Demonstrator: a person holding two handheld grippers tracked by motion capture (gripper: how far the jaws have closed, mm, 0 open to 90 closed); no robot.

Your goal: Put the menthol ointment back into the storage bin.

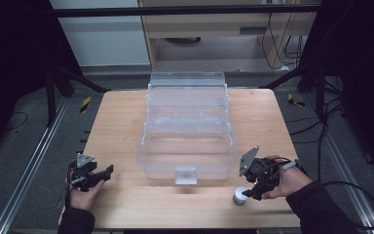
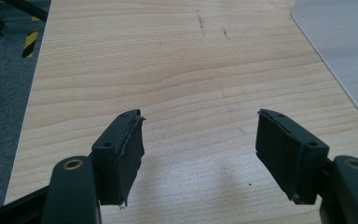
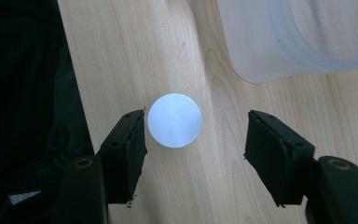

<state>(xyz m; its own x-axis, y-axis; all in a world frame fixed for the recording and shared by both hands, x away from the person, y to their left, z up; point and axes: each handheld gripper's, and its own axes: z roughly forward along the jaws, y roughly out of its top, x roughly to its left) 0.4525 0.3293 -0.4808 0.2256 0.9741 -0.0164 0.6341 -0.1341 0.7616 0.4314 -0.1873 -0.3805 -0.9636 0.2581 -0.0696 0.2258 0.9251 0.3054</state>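
A small jar with a white lid (image 1: 240, 196) stands on the wooden table (image 1: 121, 141) near its front right edge. From straight above, in the right gripper view, its round white lid (image 3: 175, 120) lies between my right gripper's jaws, close to the left one. My right gripper (image 1: 251, 193) (image 3: 193, 140) is open and points down over the jar. A clear plastic storage box (image 1: 187, 131) with its lid up stands in the middle of the table. My left gripper (image 1: 106, 174) (image 2: 198, 140) is open over bare wood at the front left, holding nothing.
The clear box's corner (image 2: 340, 51) shows at the upper right of the left gripper view, and its rounded corner (image 3: 303, 37) at the top right of the right gripper view. Grey floor with metal rails (image 1: 24, 161) flanks the table. A pale cabinet (image 1: 224, 24) stands behind.
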